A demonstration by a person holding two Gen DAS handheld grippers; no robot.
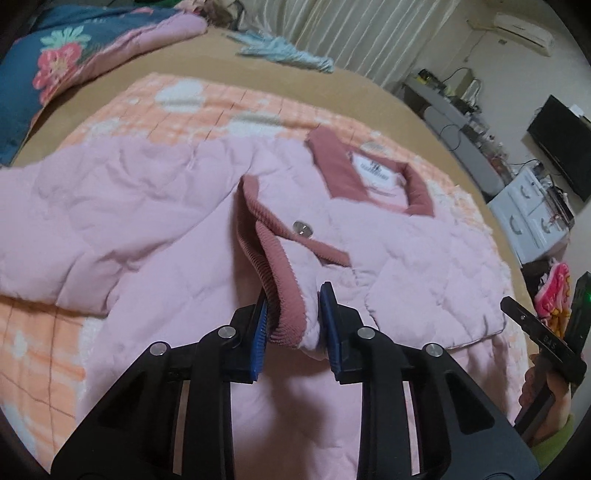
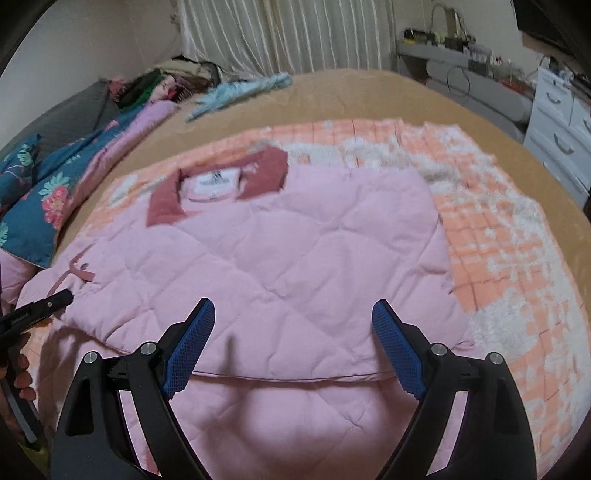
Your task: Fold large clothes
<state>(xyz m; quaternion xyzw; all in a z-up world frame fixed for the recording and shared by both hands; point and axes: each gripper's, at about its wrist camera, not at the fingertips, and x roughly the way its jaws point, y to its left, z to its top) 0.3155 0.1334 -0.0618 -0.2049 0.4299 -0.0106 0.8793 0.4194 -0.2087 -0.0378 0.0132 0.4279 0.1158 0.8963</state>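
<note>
Only the left wrist view shows the left gripper (image 1: 293, 295) pinching the dusty-rose ribbed cuff (image 1: 275, 280) of the pale pink quilted jacket (image 1: 155, 206), blue pads pressed to either side of it; a silver snap button (image 1: 302, 228) sits just beyond. The right wrist view alone shows the right gripper (image 2: 293, 314) spread wide and empty above the jacket's folded front panel (image 2: 295, 258). The jacket lies flat on an orange-and-white checked blanket (image 2: 491, 251) covering a tan bed (image 2: 369, 92), its dusty-rose collar (image 2: 266, 170) toward the curtains (image 2: 280, 33) and its long axis running from collar back toward the grippers.
</note>
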